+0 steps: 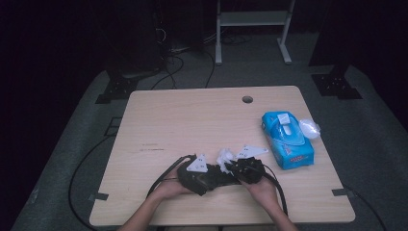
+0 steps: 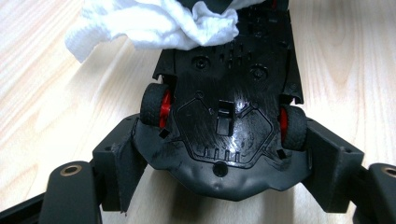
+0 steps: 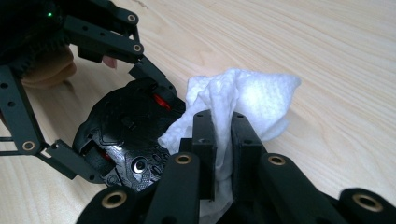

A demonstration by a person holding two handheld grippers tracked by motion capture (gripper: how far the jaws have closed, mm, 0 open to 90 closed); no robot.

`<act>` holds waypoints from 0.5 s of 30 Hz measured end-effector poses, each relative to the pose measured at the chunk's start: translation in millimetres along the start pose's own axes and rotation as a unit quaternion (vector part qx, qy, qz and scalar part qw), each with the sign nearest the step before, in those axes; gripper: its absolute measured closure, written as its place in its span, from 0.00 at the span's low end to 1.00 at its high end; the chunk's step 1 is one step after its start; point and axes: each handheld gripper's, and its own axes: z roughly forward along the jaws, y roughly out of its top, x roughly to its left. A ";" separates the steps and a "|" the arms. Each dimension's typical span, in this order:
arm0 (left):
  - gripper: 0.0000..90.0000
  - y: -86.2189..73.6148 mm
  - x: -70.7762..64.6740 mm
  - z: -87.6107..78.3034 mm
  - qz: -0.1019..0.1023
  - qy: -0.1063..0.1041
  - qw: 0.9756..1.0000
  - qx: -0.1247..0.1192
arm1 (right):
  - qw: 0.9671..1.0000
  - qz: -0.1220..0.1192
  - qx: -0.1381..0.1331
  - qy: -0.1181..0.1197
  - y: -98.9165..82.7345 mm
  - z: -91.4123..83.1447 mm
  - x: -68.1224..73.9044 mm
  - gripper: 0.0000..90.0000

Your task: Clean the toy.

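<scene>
While my left tongs [image 2: 219,154] clamp the upturned toy car [image 2: 224,116] at the table's [image 1: 192,115] near edge, my right tongs [image 3: 223,140] pinch a wipe [image 3: 243,93]; hard rubbing could twist the car loose.

The high view looks forward and down from above the person's side onto the whole light wooden table [image 1: 192,120], from well back. The left gripper view sits close behind its jaws, facing the upturned black toy car with red wheel hubs [image 2: 224,116]. The right gripper view, equally close, looks along its jaws at the crumpled white tissue [image 3: 243,93]. Both gripper views share the car and tissue.
</scene>
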 end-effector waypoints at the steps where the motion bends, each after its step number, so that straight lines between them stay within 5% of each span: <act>1: 0.27 -1.1 0.5 0.0 -0.001 -0.001 1.000 0.001 | 1.000 0.001 0.001 0.001 -0.3 -0.1 -1.2 0.91; 8: 0.27 -2.3 2.6 1.3 0.002 0.003 1.000 0.010 | 0.999 0.025 0.001 -0.025 -7.8 -15.0 -21.1 0.91; 15: 0.27 -3.3 2.4 0.6 0.000 0.002 1.000 0.011 | 1.000 -0.011 0.002 -0.002 -1.0 1.8 0.5 0.91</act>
